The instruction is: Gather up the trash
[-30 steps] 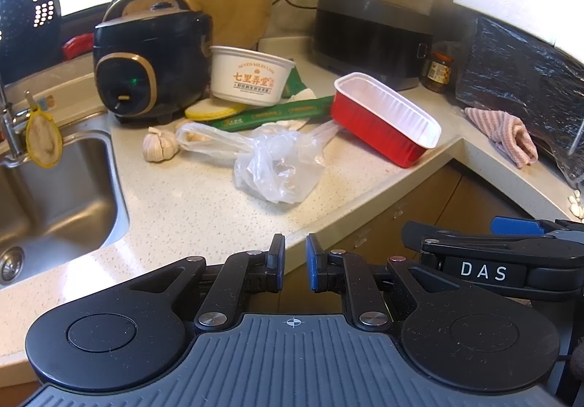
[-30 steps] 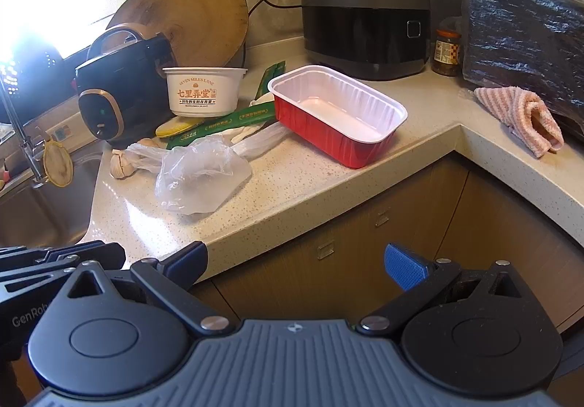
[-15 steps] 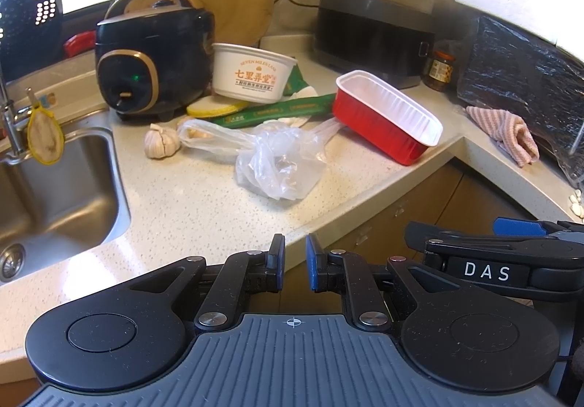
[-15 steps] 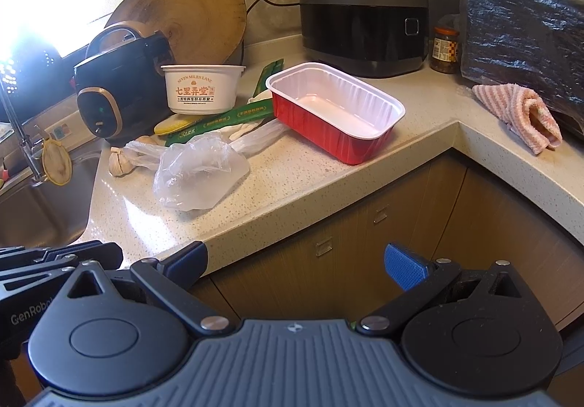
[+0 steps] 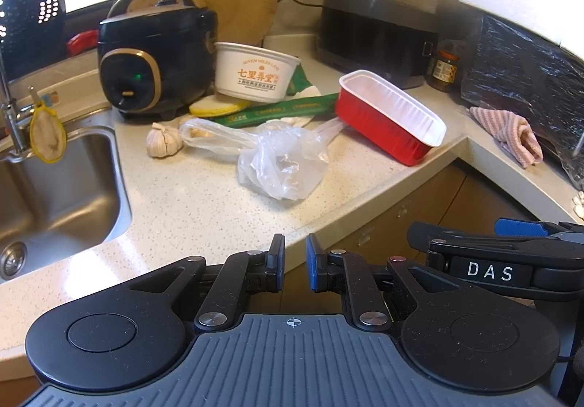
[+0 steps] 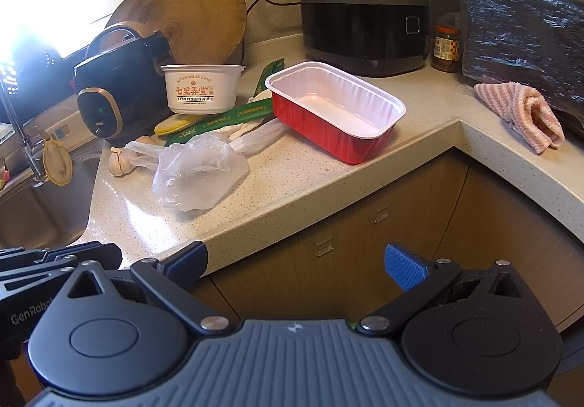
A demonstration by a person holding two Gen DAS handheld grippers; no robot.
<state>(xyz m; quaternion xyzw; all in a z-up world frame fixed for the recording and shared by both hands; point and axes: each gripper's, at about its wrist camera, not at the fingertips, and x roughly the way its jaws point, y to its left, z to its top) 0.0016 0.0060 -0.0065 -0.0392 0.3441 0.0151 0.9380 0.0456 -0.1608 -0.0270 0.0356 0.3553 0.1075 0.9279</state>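
- Left hand-held gripper (image 5: 294,268): jaws narrowly apart, empty. Right hand-held gripper (image 6: 295,263): spread wide, empty.
- Crumpled plastic bag (image 5: 283,161) lies mid-tabletop (image 5: 204,202), touching the red tray (image 5: 390,117).
- Risk: the limp film slips a pinch, or dragging it nudges the tray off the edge.

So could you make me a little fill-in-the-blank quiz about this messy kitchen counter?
1. The foil tray near the counter's edge is white inside and ____ outside.
2. The garlic bulb lies between the crumpled plastic bag and the ____.
3. The white paper bowl stands right beside the small black ____.
4. The striped cloth lies in front of a black plastic ____.

Missing words: red; sink; rice cooker; bag
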